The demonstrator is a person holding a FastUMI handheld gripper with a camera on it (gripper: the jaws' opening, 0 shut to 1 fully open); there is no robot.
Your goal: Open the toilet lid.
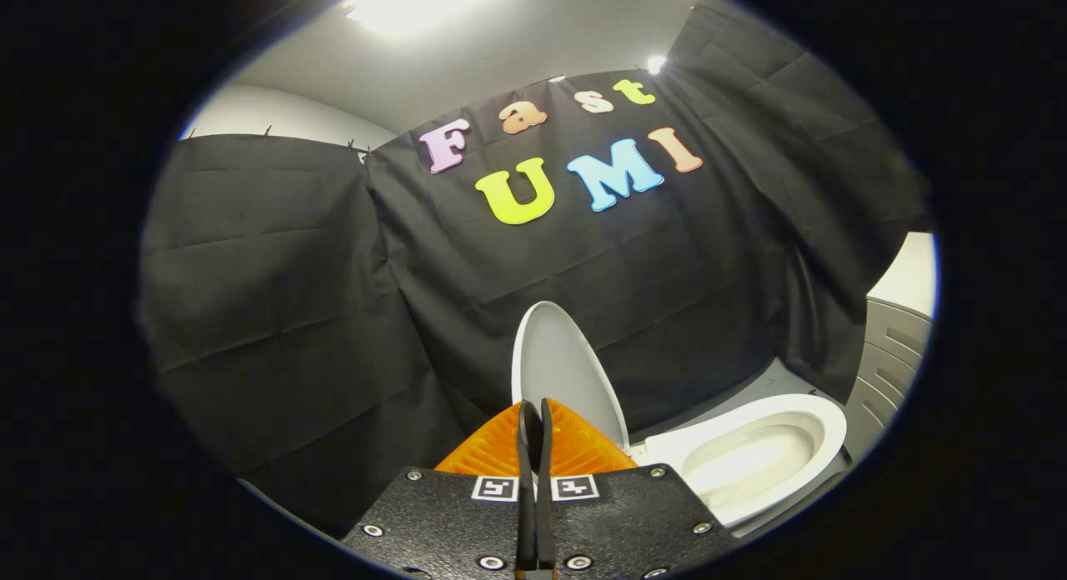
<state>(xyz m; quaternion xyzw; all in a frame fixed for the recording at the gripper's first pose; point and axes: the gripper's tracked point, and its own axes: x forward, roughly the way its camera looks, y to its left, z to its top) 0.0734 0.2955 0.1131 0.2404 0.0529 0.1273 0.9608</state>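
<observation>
At the bottom centre of the frame the hand-held gripper (534,415) has its two fingers pressed together, closed on nothing, their tips pointing up toward the white oval plastic toilet lid (563,372). The lid stands raised and roughly upright just beyond the fingertips, in the lower middle of the frame, its inner face toward the camera and the black cloth booth wall (275,297) behind it. To the lower right lies the white ceramic toilet bowl (754,459), open. At the far right edge stands what seems to be a grey drawer cabinet (888,363), though distortion makes it hard to judge.
</observation>
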